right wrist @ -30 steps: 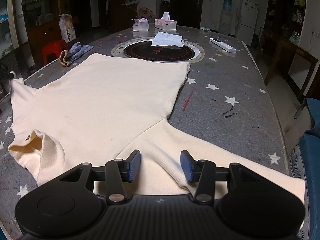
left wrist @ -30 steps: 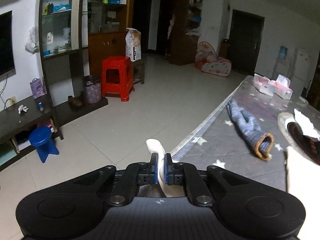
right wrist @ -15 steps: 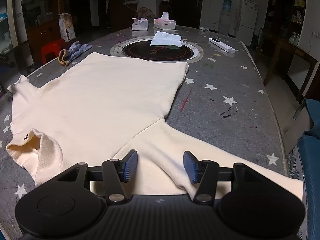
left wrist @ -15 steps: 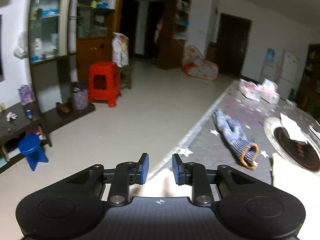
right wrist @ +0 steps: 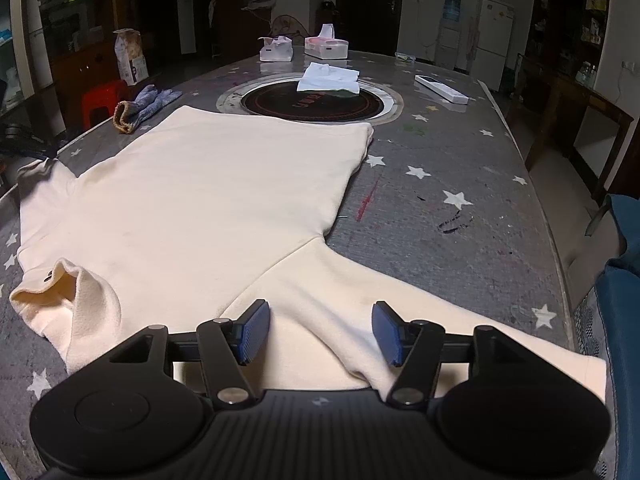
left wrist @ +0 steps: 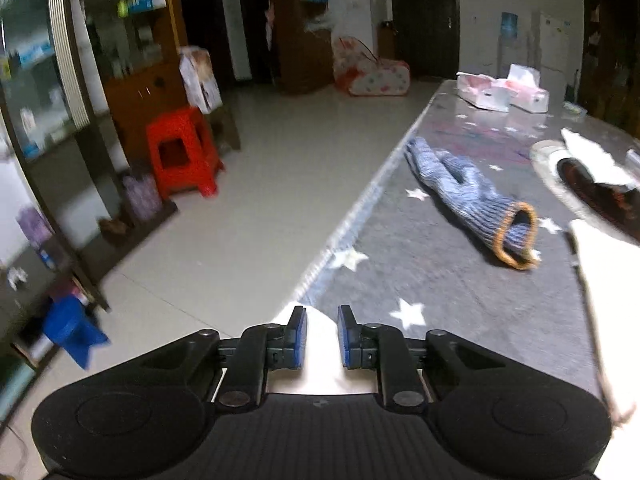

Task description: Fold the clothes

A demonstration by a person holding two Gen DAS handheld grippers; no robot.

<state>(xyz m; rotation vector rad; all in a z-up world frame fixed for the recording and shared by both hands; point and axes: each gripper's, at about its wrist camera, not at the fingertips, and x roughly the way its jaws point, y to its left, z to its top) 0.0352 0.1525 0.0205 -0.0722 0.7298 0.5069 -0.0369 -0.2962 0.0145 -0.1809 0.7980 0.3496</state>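
Observation:
A cream sweater (right wrist: 208, 200) lies flat on the grey star-patterned table (right wrist: 460, 168), with its sleeves spread to both sides. In the left wrist view, the end of its left sleeve (left wrist: 320, 350) lies at the table's edge. My left gripper (left wrist: 322, 334) hovers over that sleeve end; its jaws are closing, with the cloth between them and a gap on each side. My right gripper (right wrist: 320, 330) hangs over the right sleeve (right wrist: 340, 292). Its jaws are opening wide and the pads press on nothing.
A blue knitted glove (left wrist: 472, 196) lies near the table's left edge. Behind the sweater is a round dark inset (right wrist: 316, 102) with a white tissue (right wrist: 328, 78) on it, then tissue boxes (right wrist: 326, 46) and a white remote (right wrist: 440, 89). A red stool (left wrist: 182, 152) stands on the floor.
My left gripper let go of the sleeve end, opened and shifted toward the table, rolling a little. The right gripper's jaws spread wider without moving from its place.

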